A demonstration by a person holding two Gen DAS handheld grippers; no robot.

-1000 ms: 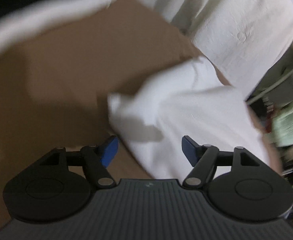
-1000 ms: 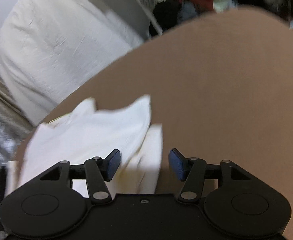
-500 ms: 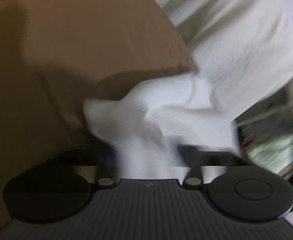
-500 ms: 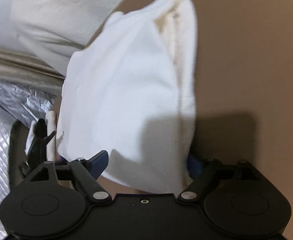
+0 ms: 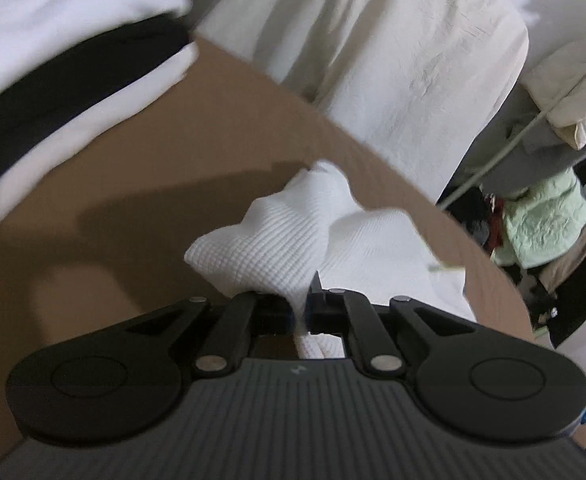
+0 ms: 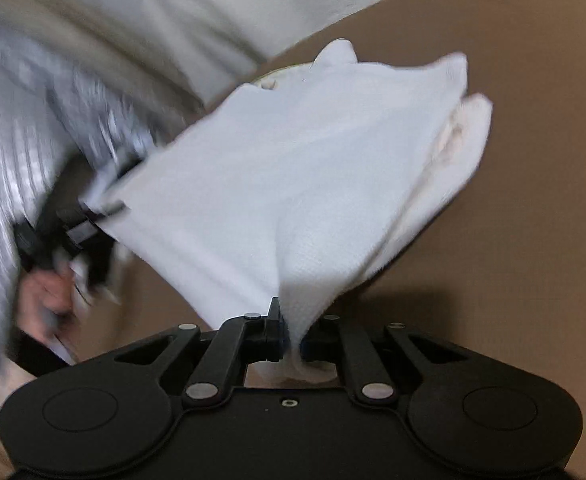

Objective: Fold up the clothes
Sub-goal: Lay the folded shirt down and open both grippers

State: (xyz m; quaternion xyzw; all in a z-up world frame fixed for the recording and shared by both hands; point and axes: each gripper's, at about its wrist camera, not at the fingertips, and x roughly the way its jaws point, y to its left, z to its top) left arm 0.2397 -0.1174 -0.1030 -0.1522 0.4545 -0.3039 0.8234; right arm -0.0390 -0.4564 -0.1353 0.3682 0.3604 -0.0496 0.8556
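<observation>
A white waffle-knit garment point(image 5: 293, 236) lies partly lifted over the brown table point(image 5: 133, 208). My left gripper point(image 5: 300, 314) is shut on one bunched edge of it. In the right wrist view the same garment point(image 6: 293, 184) stretches across the frame, and my right gripper point(image 6: 291, 338) is shut on another edge, holding it above the table point(image 6: 533, 160). The left gripper point(image 6: 81, 228) shows blurred at the garment's far left corner, pinching it. The cloth hides both grippers' pads.
A stack of folded white and black clothes point(image 5: 53, 64) sits at the table's far left. A large cream fabric-covered shape point(image 5: 393, 60) stands beyond the table edge. Hanging clothes and a pale green jacket point(image 5: 545, 216) are at the right.
Both grippers were open over the flat garment a second ago. They have closed on its edges and lifted it, so the cloth now hangs stretched between them.
</observation>
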